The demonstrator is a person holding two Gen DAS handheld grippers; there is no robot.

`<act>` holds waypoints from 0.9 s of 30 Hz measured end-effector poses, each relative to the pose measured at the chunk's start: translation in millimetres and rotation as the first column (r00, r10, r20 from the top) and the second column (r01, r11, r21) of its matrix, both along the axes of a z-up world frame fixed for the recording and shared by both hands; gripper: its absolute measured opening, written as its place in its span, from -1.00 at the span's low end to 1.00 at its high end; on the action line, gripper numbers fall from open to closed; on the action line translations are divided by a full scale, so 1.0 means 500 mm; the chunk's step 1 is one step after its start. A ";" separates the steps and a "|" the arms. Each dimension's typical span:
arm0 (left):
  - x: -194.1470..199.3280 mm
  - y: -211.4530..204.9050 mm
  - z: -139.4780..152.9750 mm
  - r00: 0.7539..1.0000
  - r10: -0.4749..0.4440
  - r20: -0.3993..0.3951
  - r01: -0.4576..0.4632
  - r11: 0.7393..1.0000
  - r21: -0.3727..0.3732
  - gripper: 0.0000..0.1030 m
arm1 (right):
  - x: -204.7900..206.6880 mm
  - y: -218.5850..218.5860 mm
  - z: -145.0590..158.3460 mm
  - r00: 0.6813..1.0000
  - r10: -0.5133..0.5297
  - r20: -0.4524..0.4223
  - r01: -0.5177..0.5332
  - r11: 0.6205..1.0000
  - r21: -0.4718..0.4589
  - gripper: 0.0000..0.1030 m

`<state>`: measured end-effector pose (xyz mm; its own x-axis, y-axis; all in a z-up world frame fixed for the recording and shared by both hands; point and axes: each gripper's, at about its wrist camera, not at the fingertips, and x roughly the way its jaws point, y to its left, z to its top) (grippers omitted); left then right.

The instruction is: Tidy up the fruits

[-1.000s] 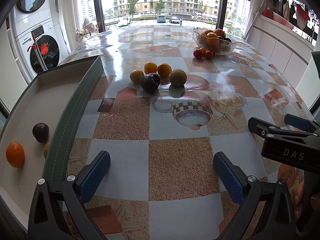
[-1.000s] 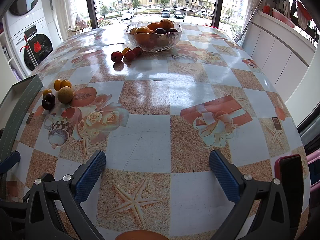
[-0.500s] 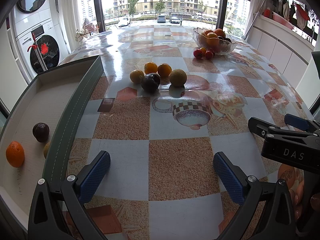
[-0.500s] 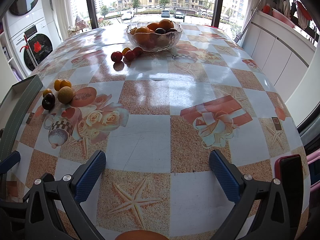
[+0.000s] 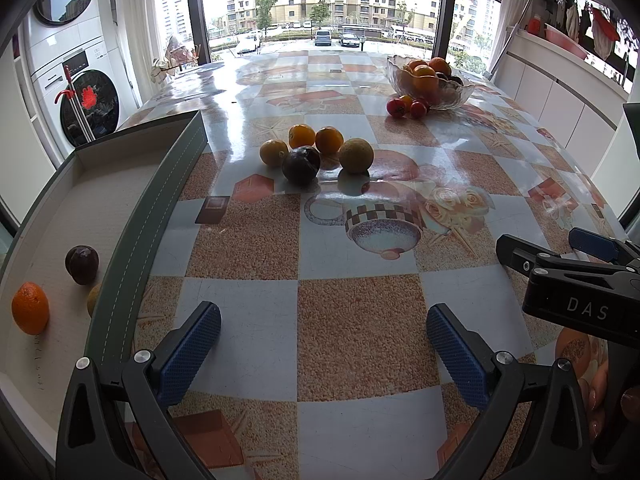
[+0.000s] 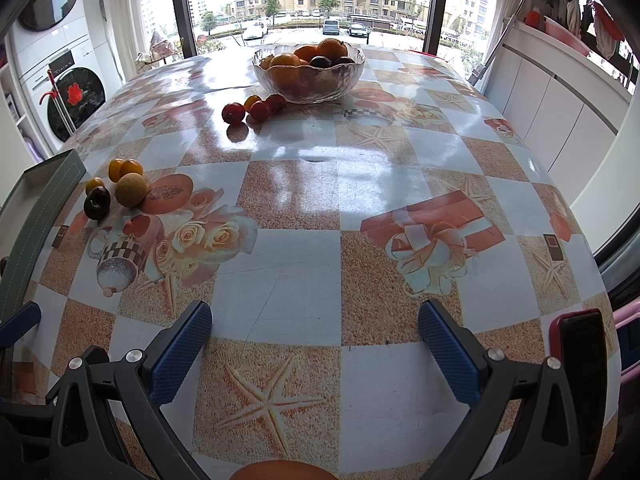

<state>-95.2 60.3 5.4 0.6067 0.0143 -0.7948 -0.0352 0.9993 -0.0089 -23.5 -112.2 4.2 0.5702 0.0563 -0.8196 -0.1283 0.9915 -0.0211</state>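
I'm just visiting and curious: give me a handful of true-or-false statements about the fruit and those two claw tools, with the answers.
1. The glass bowl holds fruit. True.
2. The left gripper is clamped on an orange. False: its jaws are wide open and hold nothing.
3. A dark plum and an orange lie inside the tray. True.
4. The small red fruits sit inside the bowl. False: they lie on the table beside it.
5. The right gripper is open and empty. True.
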 end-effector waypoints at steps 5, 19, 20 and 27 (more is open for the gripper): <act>-0.001 0.000 0.000 1.000 0.000 0.000 0.000 1.000 0.000 1.00 | 0.001 0.000 0.000 1.000 0.000 0.000 0.000 1.000 0.000 0.99; 0.000 0.001 0.000 1.000 0.000 0.000 0.000 1.000 0.000 1.00 | 0.044 0.024 0.018 0.990 0.101 -0.100 -0.093 0.992 0.082 1.00; -0.001 0.001 0.000 1.000 0.000 0.000 0.000 1.000 -0.001 1.00 | 0.050 0.031 0.023 0.988 0.122 -0.099 -0.111 0.988 0.103 1.00; 0.000 0.000 0.000 1.000 0.000 0.000 0.000 1.000 0.000 1.00 | 0.122 0.127 0.040 0.965 0.247 -0.085 -0.233 0.961 0.147 0.84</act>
